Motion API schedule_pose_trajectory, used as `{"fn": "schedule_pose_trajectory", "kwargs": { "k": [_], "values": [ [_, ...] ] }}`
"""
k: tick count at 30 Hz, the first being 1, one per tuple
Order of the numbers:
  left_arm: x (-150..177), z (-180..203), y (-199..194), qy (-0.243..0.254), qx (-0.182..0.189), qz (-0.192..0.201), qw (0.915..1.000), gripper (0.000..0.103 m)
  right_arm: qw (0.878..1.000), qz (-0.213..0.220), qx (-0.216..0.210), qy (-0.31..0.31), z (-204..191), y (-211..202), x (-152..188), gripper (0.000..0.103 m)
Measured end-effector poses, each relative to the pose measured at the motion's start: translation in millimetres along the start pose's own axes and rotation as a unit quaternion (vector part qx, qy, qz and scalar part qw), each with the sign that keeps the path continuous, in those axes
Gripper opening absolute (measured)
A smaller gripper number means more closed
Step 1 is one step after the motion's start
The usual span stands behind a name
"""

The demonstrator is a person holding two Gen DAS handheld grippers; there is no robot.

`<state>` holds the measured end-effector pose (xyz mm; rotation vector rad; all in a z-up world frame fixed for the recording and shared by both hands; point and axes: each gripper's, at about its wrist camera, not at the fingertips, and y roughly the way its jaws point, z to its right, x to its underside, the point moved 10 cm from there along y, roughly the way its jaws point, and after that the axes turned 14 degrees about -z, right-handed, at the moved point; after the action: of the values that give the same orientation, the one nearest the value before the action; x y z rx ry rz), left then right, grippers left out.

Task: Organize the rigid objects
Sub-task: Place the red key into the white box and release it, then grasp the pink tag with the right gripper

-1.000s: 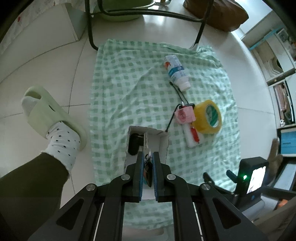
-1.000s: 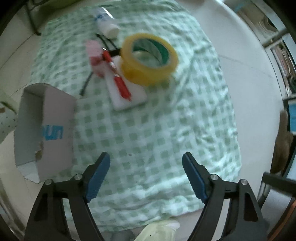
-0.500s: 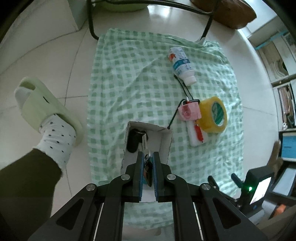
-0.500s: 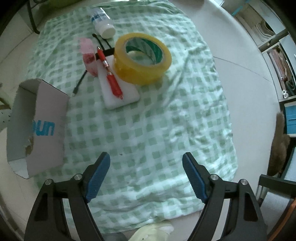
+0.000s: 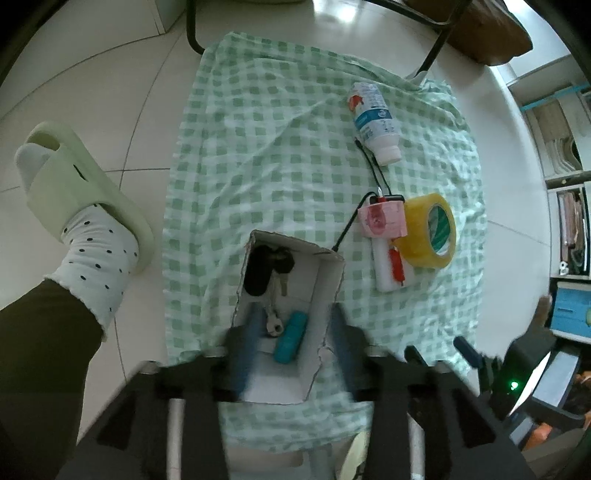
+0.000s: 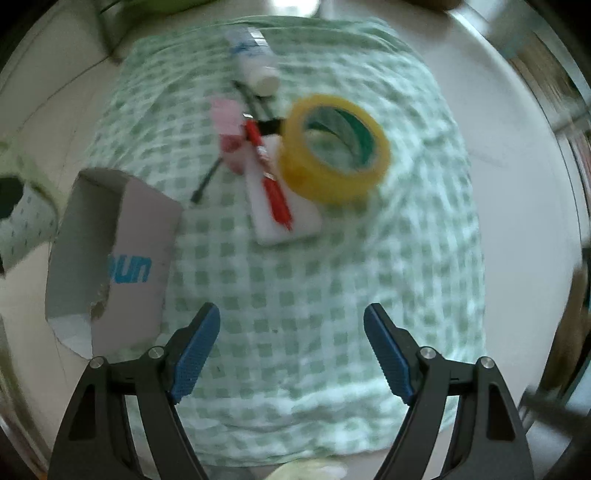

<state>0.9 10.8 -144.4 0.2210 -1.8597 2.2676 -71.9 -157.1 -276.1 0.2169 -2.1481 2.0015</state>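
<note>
An open cardboard box [image 5: 325, 280] sits on a green checked cloth [image 5: 258, 155]. Inside lie a black key fob with keys [image 5: 267, 273] and a teal stick [image 5: 291, 336]. My left gripper [image 5: 291, 339] is open and blurred, its fingers straddling the box's near end. On the cloth lie a yellow tape roll [image 5: 428, 229], a pink block [image 5: 384, 219], a red pen [image 5: 396, 263] on a white slab [image 5: 384, 273], a black cable [image 5: 373, 173] and a white bottle [image 5: 375, 122]. My right gripper [image 6: 291, 347] is open and empty over bare cloth, with the tape roll [image 6: 334, 149] and the box [image 6: 118, 254] ahead.
A foot in a dotted sock and pale green slipper [image 5: 81, 206] stands on the tiled floor left of the cloth. Black chair legs [image 5: 192, 33] rise at the cloth's far edge. Shelves [image 5: 569, 184] stand at the right.
My left gripper has opened and let the keys drop into the box. The right gripper has shifted slightly over the cloth, still open.
</note>
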Motion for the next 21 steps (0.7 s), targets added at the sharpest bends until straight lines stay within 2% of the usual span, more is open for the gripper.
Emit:
{"fn": "schedule_pose_trajectory", "kwargs": {
  "k": [2,3,5,9,11,13,15,16,17,19,21],
  "values": [
    [1.2,-2.0,-2.2,0.000,-0.006,0.007,1.0000,0.064,0.999,0.008,0.022,-0.042,-5.4,-5.8,-12.9,0.079],
    [2.0,-3.4,-4.3,0.000,-0.012,0.012,0.9999,0.068,0.998,0.010,0.025,-0.058,-8.2,-8.5,-18.9,0.076],
    [1.9,-7.4,-8.7,-0.003,-0.024,0.019,0.9995,0.079,0.995,0.009,0.024,-0.096,-13.3,-13.3,-32.7,0.075],
    [4.7,-8.1,-13.0,-0.005,-0.041,0.022,0.9989,0.080,0.984,0.012,0.034,-0.177,-23.0,-21.5,-57.1,0.075],
    [5.9,-5.1,-11.5,0.000,-0.040,0.017,0.9991,0.080,0.976,0.014,0.037,-0.215,-29.5,-23.3,-69.2,0.079],
    [6.2,-1.3,-9.3,0.004,-0.029,0.011,0.9995,0.080,0.971,0.013,0.033,-0.237,-35.4,-23.4,-80.4,0.089],
    [5.4,2.3,-6.9,0.008,-0.004,0.002,1.0000,0.080,0.968,0.010,0.020,-0.250,-43.2,-20.2,-92.8,0.092],
    [4.2,2.9,-6.4,0.008,0.013,-0.001,0.9999,0.083,0.968,0.007,0.017,-0.251,-45.6,-18.2,-97.6,0.092],
    [4.8,5.4,-5.3,0.005,0.038,-0.006,0.9993,0.090,0.968,0.001,0.016,-0.251,-48.1,-13.6,-105.0,0.092],
    [4.1,2.0,-5.6,-0.002,0.062,-0.009,0.9981,0.100,0.969,-0.008,0.023,-0.247,-50.3,-5.9,-117.0,0.092],
    [2.1,-2.5,-8.5,-0.011,0.073,-0.003,0.9973,0.103,0.972,-0.019,0.026,-0.234,-51.6,4.2,-129.4,0.091]
  ]
}}
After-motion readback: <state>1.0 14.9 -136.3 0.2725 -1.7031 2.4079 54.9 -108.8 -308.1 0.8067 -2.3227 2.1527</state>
